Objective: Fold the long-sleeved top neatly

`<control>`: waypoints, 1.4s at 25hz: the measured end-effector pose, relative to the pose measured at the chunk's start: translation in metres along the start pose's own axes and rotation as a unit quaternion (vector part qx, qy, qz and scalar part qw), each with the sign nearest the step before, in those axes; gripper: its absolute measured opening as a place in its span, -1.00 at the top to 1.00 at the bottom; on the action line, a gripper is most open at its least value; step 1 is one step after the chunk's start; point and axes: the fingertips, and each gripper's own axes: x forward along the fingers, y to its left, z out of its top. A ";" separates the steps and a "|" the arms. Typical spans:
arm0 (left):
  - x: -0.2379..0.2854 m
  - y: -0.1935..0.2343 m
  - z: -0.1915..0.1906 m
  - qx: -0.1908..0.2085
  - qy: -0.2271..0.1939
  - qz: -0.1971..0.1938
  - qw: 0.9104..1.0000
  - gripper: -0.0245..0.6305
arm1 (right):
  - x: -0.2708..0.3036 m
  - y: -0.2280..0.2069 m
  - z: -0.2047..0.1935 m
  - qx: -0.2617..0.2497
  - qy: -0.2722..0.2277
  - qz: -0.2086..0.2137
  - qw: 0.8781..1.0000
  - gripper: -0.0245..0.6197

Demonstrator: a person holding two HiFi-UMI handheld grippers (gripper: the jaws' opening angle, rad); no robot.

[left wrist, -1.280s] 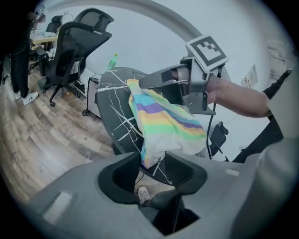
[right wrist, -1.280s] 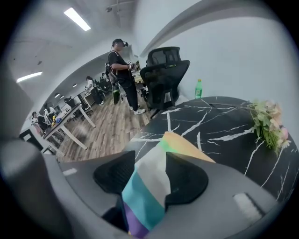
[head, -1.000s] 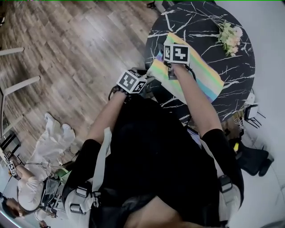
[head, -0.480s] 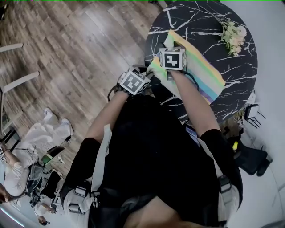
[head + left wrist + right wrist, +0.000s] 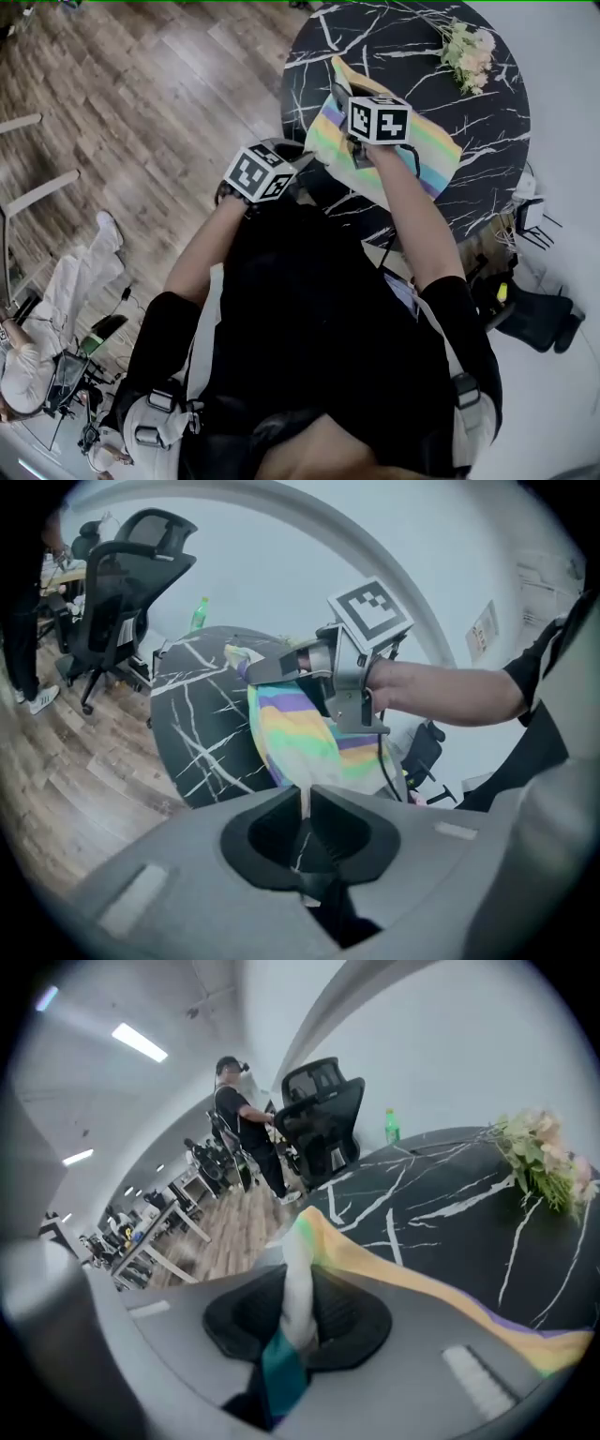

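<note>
The long-sleeved top [image 5: 427, 155], striped in rainbow pastels, lies on the round black marble table [image 5: 394, 37]. My left gripper [image 5: 303, 799] is at the top's near edge over the table rim. Its jaws are closing, with a thin fold of the cloth [image 5: 298, 738] pinched between them. My right gripper [image 5: 298, 1302] is farther along the same side. Its jaws are closing too, around a bunched white and orange corner [image 5: 323, 1241] that is lifted off the table. In the head view both marker cubes, left [image 5: 262, 172] and right [image 5: 378, 119], sit over the top's left side.
A bunch of pale flowers [image 5: 464, 52] lies at the table's far right. A green bottle [image 5: 391, 1127] stands at the far rim. A black office chair [image 5: 323, 1115] and a person [image 5: 234, 1101] are beyond the table. The wooden floor [image 5: 141, 103] spreads to the left.
Both grippers have closed on the top's left side and risen a little. The corner in the right gripper now stands up off the table.
</note>
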 end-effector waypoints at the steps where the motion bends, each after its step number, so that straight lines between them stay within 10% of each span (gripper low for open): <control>1: -0.003 -0.011 0.006 0.006 -0.006 -0.009 1.000 0.82 | -0.011 0.002 0.004 0.005 -0.016 0.017 1.000 0.72; 9: 0.012 -0.104 0.039 0.069 -0.010 -0.036 0.997 0.82 | -0.112 -0.029 0.009 0.049 -0.118 0.077 0.989 0.72; 35: 0.143 -0.251 0.029 0.167 0.091 -0.028 0.981 0.81 | -0.245 -0.172 -0.101 0.175 -0.161 0.053 0.970 0.70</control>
